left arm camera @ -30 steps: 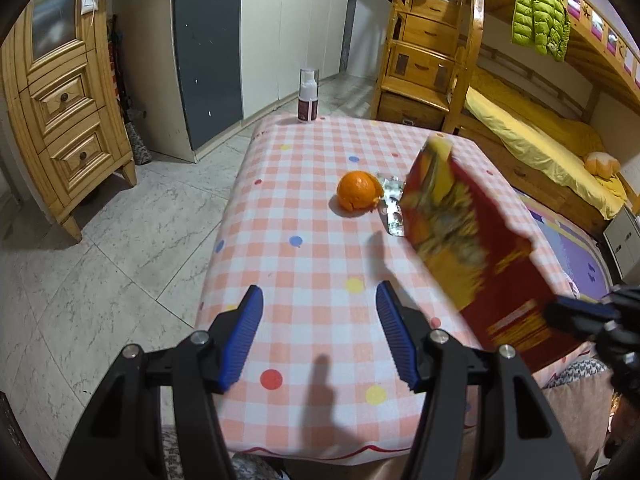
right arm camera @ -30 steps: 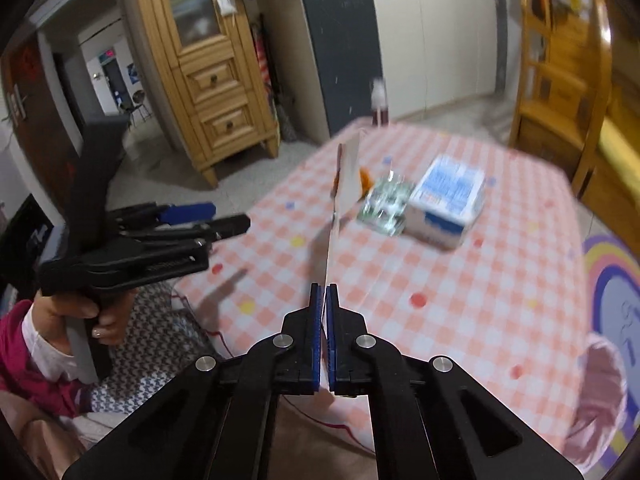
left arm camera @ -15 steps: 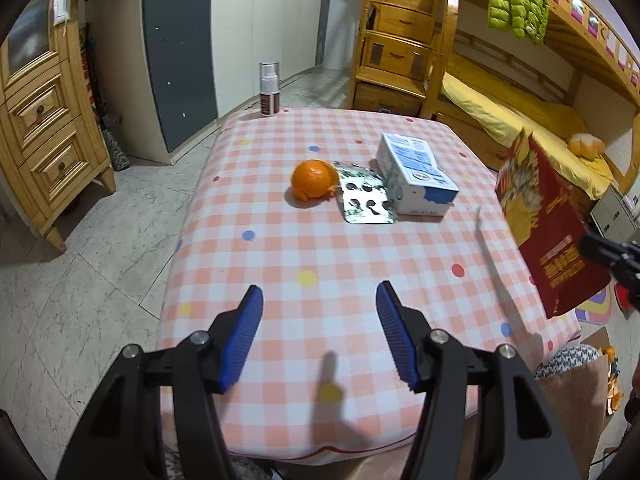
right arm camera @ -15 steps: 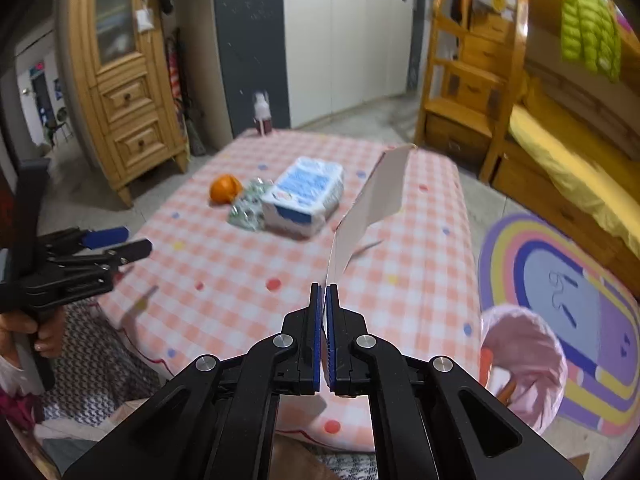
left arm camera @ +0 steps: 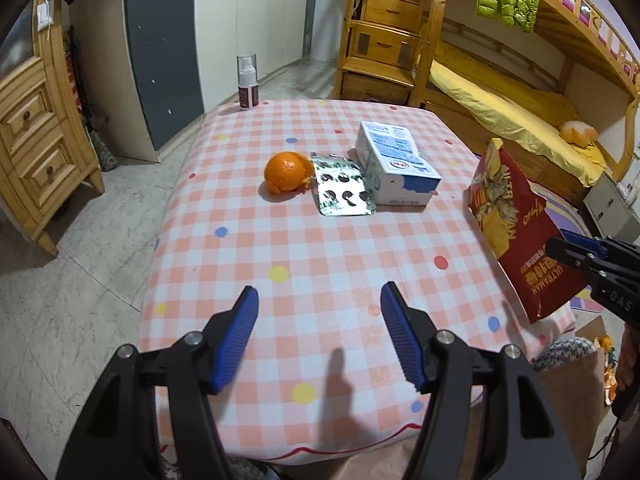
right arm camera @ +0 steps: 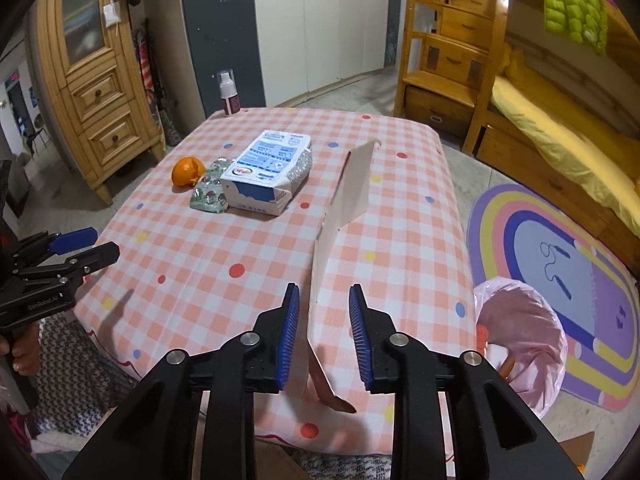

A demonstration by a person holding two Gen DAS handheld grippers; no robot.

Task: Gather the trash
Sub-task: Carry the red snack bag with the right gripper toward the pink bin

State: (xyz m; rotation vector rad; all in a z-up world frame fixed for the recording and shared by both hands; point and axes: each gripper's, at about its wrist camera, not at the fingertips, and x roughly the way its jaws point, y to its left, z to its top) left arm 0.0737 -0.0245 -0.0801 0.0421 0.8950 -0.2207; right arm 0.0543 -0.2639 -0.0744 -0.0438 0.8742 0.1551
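Observation:
A flat red snack package (left arm camera: pixel 516 232) hangs edge-on between the fingers of my right gripper (right arm camera: pixel 324 292). Its jaws are opening, and neither blue pad presses on the package (right arm camera: pixel 348 200). This happens over the table's near right corner, beside a pink-lined bin (right arm camera: pixel 520 328) on the floor. My left gripper (left arm camera: pixel 318 296) hovers over the table's near edge, its jaws opening with nothing between them. On the checked tablecloth (left arm camera: pixel 320 248) lie an orange peel (left arm camera: pixel 286 172), a silver blister pack (left arm camera: pixel 342 190) and a white-and-blue carton (left arm camera: pixel 394 164).
A spray bottle (left arm camera: pixel 247 82) stands at the table's far left corner. A wooden cabinet (left arm camera: pixel 36 140) is on the left, a bunk bed with stairs (left arm camera: pixel 500 112) on the right. A rainbow rug (right arm camera: pixel 560 272) lies beyond the bin. A brown paper bag edge (left arm camera: pixel 576 364) shows below the table.
My right gripper's jaws have parted from the red package they were clamping. That gripper has swung right toward the table corner and the bin. The left gripper's jaws have widened slightly.

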